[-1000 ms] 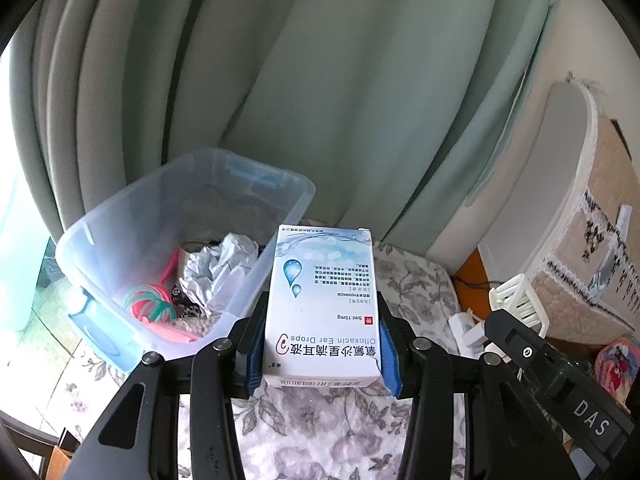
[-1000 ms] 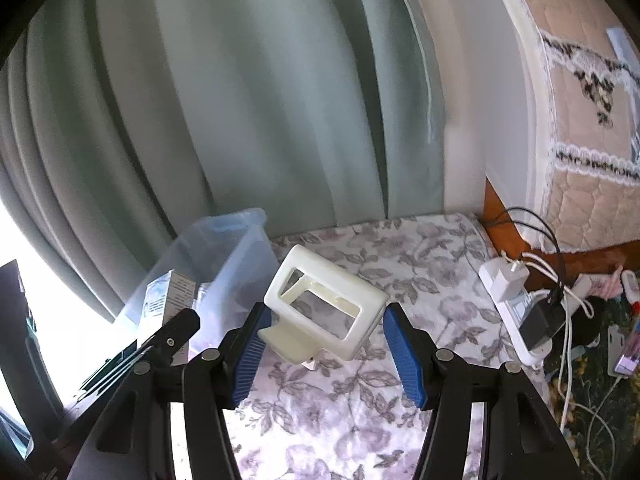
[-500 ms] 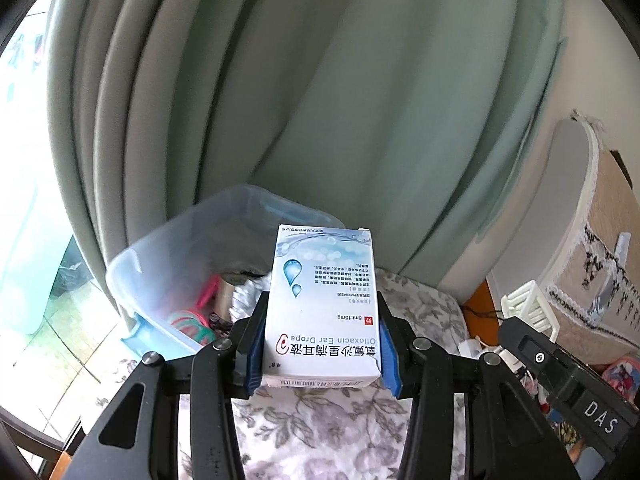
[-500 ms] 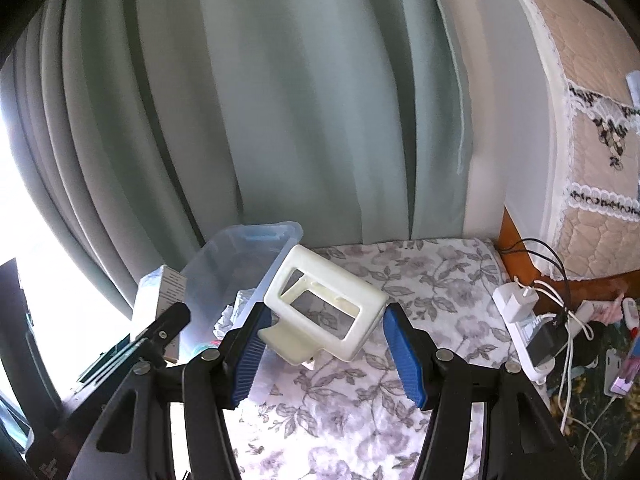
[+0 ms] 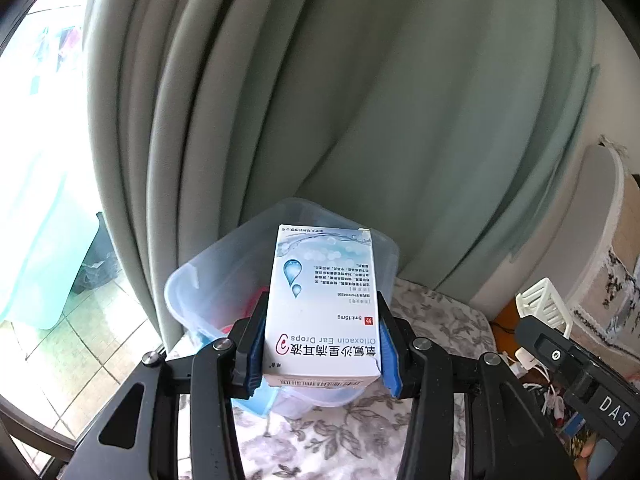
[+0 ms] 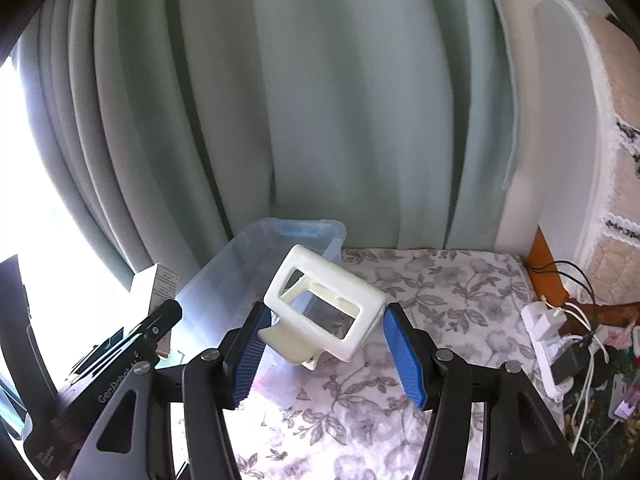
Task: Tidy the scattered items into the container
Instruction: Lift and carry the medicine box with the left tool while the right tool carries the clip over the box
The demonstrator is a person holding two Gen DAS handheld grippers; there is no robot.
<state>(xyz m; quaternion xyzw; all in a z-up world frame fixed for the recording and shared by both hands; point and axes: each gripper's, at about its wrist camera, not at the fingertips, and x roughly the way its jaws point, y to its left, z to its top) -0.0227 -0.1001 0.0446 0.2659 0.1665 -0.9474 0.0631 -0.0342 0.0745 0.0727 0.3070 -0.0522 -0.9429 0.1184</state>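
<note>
Your left gripper is clamped on the ear-drops box, its blue pads pressed to both long sides; the box sits upright in the jaws, in front of the clear bin. Your right gripper grasps the white plastic holder, tilted, with its left end against the left pad; the right pad seems to touch its corner, though the angle makes that hard to confirm. The holder hangs above the floral cloth, just beside the bin's near-right wall. A green curtain hangs behind.
</note>
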